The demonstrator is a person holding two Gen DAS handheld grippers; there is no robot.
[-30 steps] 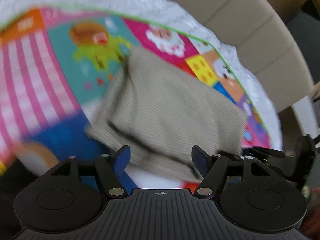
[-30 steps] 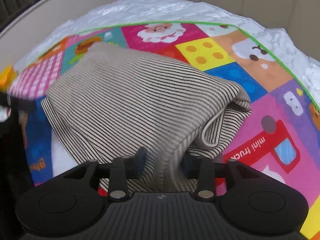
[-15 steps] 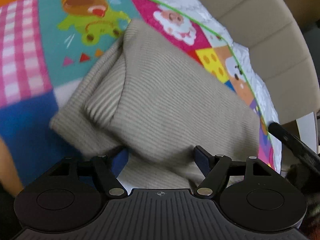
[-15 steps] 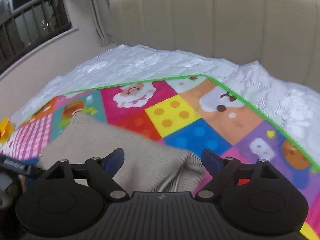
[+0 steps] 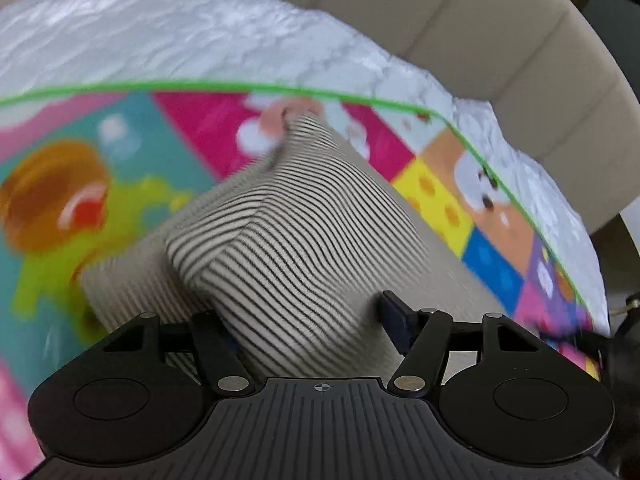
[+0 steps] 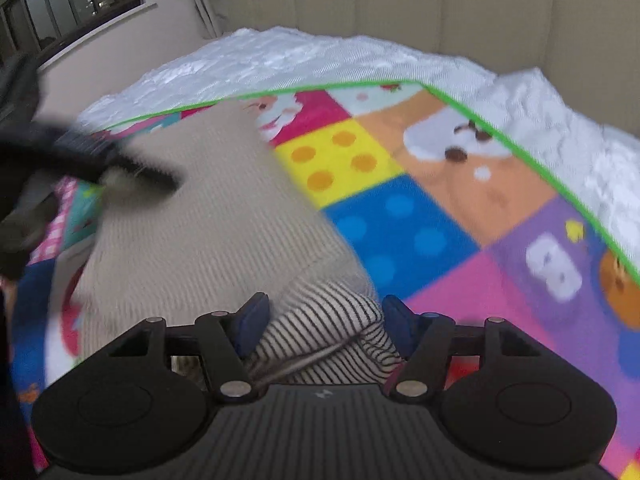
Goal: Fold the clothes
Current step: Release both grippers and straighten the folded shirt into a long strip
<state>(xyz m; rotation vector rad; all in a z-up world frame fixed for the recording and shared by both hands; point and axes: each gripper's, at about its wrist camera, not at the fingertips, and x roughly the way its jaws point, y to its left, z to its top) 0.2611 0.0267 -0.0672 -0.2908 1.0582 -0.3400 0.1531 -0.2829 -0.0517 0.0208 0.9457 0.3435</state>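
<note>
A beige garment with thin black stripes [image 5: 296,240] lies folded on the colourful play mat [image 5: 100,184]. In the left wrist view my left gripper [image 5: 308,320] is open, and a raised fold of the garment sits between its fingers. In the right wrist view the same garment [image 6: 208,224] spreads left of centre. My right gripper [image 6: 324,320] is open over the garment's near striped edge [image 6: 332,332]. The left gripper shows as a dark blur at the left of the right wrist view [image 6: 80,152].
The mat lies on a white quilted bedspread [image 6: 304,56]. A beige padded headboard [image 6: 400,4] rises behind the bed. A window with railing [image 6: 60,4] is at the far left. The mat's right side [image 6: 460,208] carries no clothes.
The right gripper opened and let go of the garment, then came back low over its near edge. The left gripper moved forward, so a raised fold now lies between its open fingers.
</note>
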